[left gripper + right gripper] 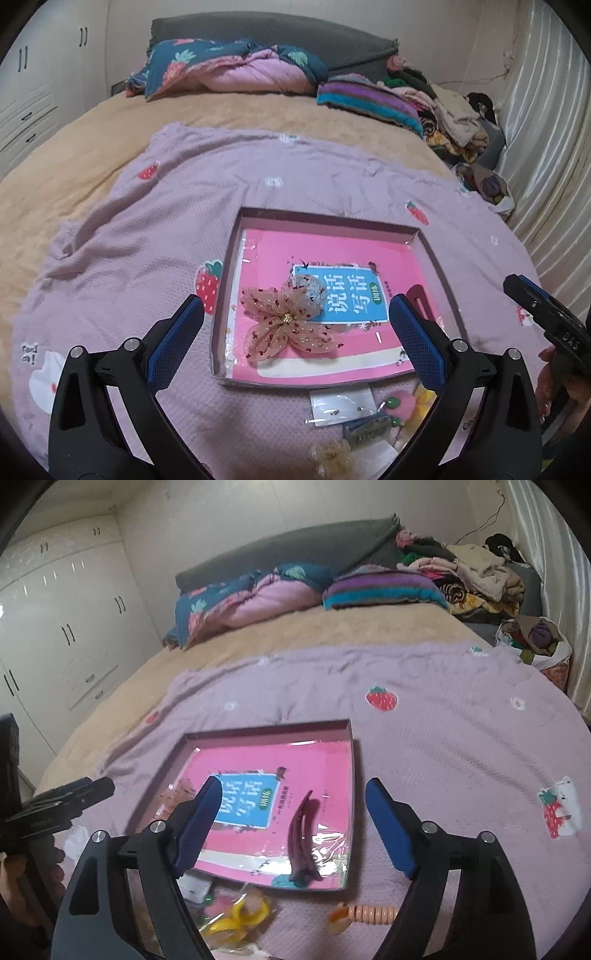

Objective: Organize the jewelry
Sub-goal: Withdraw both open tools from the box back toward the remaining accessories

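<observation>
Bedroom bed, lilac blanket (147,229): both grippers (295,325) (291,827) hover spread and empty over a tray (332,218) holding bow (288,321) and clip (301,834); loose pieces (236,915) beside it could snag in the weave.

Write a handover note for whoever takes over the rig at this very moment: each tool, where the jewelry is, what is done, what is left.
Left tool: open, empty, above the tray.
Right tool: open, empty, above the tray.
Tray, lined with a pink booklet: holds the mesh flower clip and the dark red hair clip.
Left, on the blanket in front of the tray: clear packet, yellow clip, orange coil tie, pearl flower clip, other small pieces I cannot identify.
</observation>
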A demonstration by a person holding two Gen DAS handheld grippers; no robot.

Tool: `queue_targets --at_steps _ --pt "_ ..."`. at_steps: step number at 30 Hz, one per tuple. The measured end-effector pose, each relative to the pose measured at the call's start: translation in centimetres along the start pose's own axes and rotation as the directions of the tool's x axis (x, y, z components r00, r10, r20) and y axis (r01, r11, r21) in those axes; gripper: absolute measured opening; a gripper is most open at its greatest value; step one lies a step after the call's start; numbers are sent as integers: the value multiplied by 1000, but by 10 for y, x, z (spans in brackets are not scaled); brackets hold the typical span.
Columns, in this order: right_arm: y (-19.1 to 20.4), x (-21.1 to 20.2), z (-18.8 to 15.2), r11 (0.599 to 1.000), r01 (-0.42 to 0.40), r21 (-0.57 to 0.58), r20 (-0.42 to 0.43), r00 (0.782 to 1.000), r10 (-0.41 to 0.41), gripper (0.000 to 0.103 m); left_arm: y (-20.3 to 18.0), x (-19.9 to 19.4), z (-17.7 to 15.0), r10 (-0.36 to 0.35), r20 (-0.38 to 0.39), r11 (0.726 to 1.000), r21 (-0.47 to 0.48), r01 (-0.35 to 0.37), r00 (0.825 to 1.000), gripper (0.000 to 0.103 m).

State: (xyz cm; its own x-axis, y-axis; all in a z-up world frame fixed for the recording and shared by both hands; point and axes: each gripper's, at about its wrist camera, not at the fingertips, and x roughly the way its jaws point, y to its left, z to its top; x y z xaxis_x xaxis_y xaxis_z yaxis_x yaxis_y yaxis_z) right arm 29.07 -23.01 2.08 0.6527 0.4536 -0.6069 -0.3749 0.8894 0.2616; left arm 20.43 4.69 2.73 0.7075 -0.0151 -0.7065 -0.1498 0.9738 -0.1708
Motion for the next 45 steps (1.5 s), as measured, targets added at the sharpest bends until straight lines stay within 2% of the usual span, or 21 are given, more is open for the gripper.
queue_targets --at_steps 11,20,30,45 --pt "18 -64 -9 1000 9 -9 68 998 -8 80 5 -58 0 -48 113 999 -21 51 992 94" --pt "27 -100 -23 999 27 -18 91 996 -25 80 7 -87 -10 -75 152 997 -15 78 986 94" --pt "34 -118 -39 999 19 -32 84 996 -16 80 11 -95 -32 -85 130 996 -2 86 988 94" --pt "43 -116 -74 998 27 -64 9 1000 -26 80 17 -90 -63 -84 67 996 21 83 994 94"
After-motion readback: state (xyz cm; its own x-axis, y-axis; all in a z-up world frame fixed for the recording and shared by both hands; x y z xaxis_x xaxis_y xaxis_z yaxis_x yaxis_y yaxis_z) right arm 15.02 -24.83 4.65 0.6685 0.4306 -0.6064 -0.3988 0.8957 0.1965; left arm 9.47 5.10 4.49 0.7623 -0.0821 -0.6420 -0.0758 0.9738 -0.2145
